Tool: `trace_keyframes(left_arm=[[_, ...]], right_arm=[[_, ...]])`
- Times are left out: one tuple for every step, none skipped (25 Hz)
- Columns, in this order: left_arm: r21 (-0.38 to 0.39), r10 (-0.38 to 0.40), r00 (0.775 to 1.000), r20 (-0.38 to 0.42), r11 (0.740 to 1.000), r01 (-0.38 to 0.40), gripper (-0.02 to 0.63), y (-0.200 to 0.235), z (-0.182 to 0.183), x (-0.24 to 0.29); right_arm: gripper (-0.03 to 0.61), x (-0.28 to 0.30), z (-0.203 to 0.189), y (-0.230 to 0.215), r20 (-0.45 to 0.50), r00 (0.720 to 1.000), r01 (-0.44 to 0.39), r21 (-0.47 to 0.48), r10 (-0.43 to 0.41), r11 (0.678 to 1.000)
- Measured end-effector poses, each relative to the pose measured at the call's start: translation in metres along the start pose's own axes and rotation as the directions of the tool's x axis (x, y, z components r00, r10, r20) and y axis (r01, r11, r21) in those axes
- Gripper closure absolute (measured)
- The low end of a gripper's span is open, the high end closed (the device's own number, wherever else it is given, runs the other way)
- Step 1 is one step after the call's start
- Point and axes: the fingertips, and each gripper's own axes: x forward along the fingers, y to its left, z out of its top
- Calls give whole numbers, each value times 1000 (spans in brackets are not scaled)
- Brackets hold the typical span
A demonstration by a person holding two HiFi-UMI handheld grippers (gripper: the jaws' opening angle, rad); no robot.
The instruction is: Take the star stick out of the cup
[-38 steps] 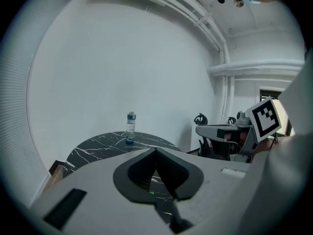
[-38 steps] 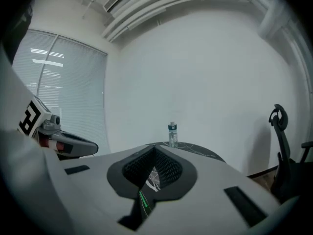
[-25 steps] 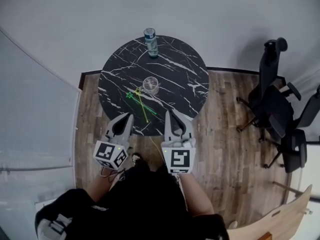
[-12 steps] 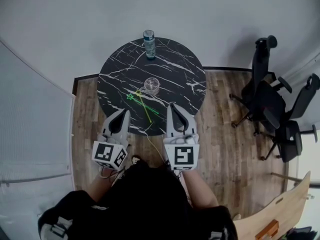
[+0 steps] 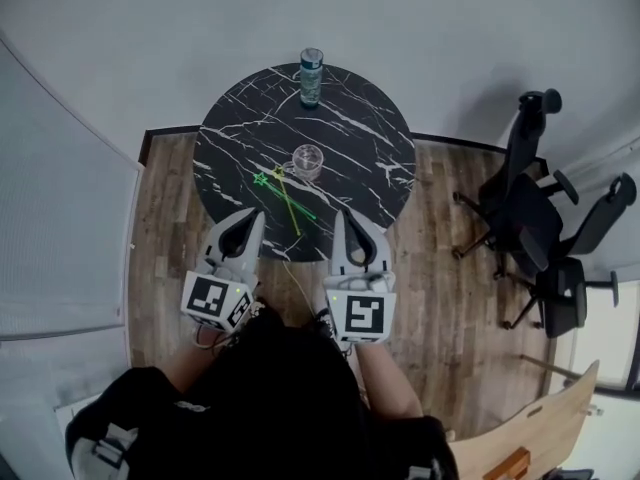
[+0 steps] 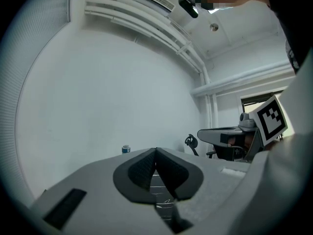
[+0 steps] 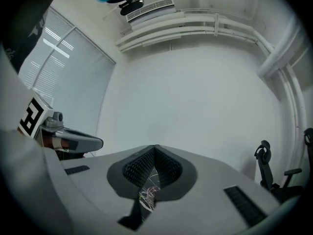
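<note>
While both grippers hover over the near edge of the round black marble table [image 5: 370, 138], neither holds anything. The left gripper [image 5: 254, 220] has its jaws pressed together with nothing between them, and the right gripper [image 5: 343, 218] is clenched and empty too. The green star stick [image 5: 300, 206] seems to lie flat on the tabletop just beside the clear cup [image 5: 307, 161], on its near left side, crossed by a yellow stick [image 5: 293, 221]. A bottle [image 5: 311, 75] stands at the table's far edge.

Glossy black marble table [image 5: 362, 160], clear glass cup [image 5: 307, 160], wood-plank floor [image 5: 450, 303]
</note>
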Motion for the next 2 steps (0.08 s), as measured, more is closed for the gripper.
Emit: trace_keyframes(left_arm=[[3, 1, 1000, 2, 1000, -1, 614, 1, 0, 0], [5, 3, 1000, 3, 1000, -3, 615, 1, 0, 0]], right_arm=[[583, 1, -1, 1, -5, 1000, -3, -1, 3, 1000], [583, 2, -2, 1, -9, 1000, -5, -2, 5, 1000]])
